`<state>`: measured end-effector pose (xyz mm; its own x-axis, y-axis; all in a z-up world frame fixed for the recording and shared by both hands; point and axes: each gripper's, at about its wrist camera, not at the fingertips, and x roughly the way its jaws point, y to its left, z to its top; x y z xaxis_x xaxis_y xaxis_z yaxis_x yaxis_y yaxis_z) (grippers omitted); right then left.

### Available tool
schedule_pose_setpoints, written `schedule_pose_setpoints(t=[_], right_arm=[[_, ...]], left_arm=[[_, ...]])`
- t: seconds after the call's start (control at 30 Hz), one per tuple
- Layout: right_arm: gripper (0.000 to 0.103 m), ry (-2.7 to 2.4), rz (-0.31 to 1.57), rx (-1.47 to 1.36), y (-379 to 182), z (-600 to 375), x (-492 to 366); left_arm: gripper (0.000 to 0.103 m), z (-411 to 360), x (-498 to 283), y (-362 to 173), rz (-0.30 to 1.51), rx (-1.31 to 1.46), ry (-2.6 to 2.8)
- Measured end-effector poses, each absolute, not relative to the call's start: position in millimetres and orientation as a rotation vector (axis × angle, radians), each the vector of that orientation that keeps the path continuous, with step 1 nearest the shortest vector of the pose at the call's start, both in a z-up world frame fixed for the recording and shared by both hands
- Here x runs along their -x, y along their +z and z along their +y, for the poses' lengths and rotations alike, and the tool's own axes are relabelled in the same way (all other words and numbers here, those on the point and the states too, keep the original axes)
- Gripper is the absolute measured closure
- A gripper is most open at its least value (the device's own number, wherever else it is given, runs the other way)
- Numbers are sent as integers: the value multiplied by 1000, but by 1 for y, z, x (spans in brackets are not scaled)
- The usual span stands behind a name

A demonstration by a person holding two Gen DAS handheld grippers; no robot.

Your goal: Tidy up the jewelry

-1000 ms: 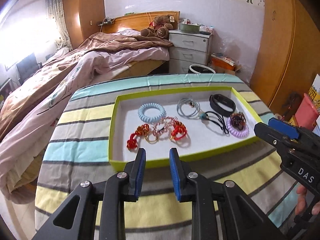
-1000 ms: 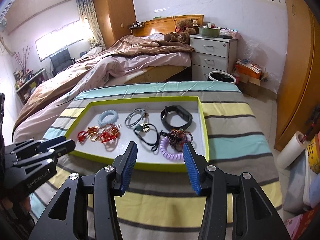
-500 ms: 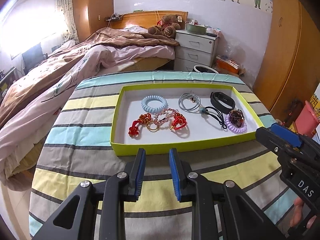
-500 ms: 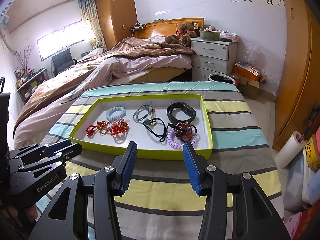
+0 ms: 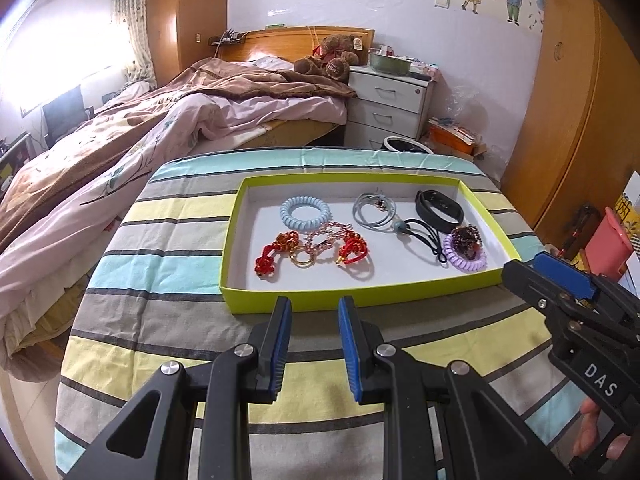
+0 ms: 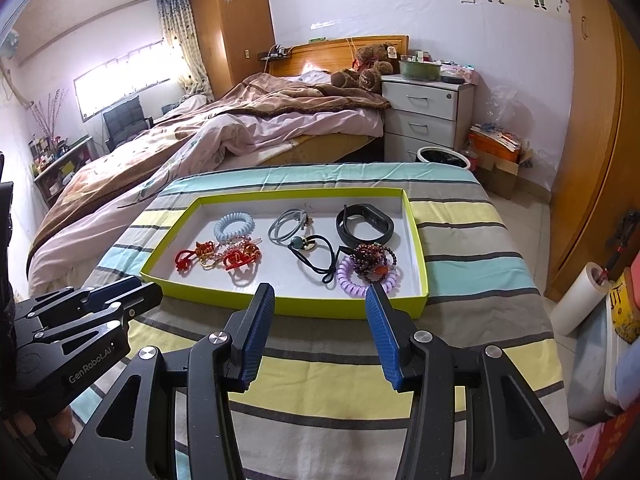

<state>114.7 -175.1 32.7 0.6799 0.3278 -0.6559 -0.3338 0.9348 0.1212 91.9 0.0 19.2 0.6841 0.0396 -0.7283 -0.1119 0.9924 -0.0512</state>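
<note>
From the left wrist view, the left gripper (image 5: 314, 350) hovered over the striped cloth (image 5: 160, 320) just short of the green tray (image 5: 360, 298), its blue pads a narrow gap apart and holding nothing. All the jewelry lay inside the tray: a blue coil band (image 5: 306, 213), a red-and-gold tangle (image 5: 312, 250), a grey cord loop (image 5: 374, 212), a black wristband (image 5: 439, 207), a black cord (image 5: 424, 236), and a beaded bracelet (image 5: 466, 240) lying on a purple coil band (image 5: 466, 259). The right gripper (image 5: 560, 280) showed at the edge — its gap could not be read there.

From the right wrist view, the right gripper (image 6: 320, 336) stood wide and empty, lined up near the tray's right end.

That fits sorting either pending or finished. Should pieces need separating, pinching one strand at its free edge and lifting slowly would keep the overlapping pieces — the beads on the coil, the red knots — from dragging neighbours.
</note>
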Motion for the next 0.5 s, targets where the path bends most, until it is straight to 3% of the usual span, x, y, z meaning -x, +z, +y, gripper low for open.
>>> schedule_pose_setpoints(t=[0.5], right_arm=[[55,373,734,10,35,-175,-115]], left_arm=[[79,-1,-91,20,810,91,86]])
